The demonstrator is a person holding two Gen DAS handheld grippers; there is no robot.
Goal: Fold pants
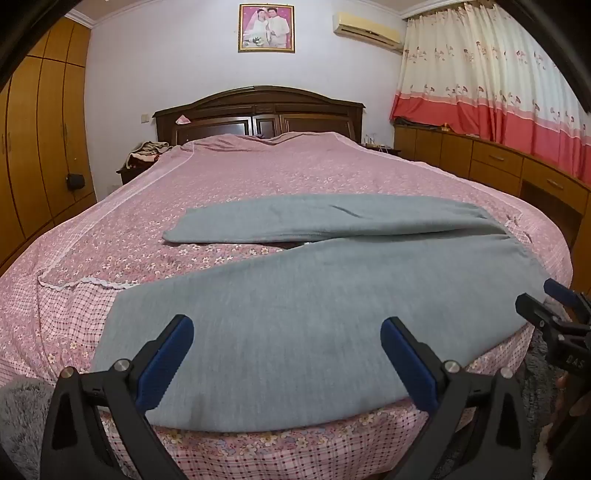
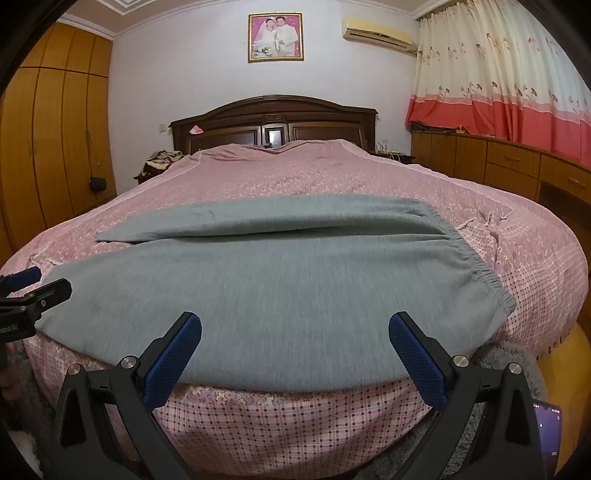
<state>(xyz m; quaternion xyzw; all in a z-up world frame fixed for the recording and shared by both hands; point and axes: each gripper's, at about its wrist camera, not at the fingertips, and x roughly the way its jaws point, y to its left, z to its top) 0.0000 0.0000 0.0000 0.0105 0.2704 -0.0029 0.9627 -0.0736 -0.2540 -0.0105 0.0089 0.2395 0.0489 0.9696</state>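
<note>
Two tongs: left tongs (image 1: 287,363) and right tongs (image 2: 294,360), each with two blue-padded fingers spread wide, holding nothing, poised at the foot edge of the bed
One pair of pants: grey pants (image 2: 258,295), plain knit fabric, lying flat along the foot edge of the bed (image 2: 332,173), nearest side hanging slightly over that edge
Waistband: one gathered elastic band (image 2: 480,273) toward the bed's right edge
Legs: two, running toward the left edge; the near leg (image 1: 258,332) lies broad and smooth, the far leg (image 1: 314,221) angles away with a dark gap between them and a few soft creases
Bedcover: one pink floral spread, checked along its border
Headboard: one, dark wood (image 2: 273,122), at the far end
Wall: one framed portrait (image 2: 276,37), one air conditioner (image 2: 380,35)
</note>
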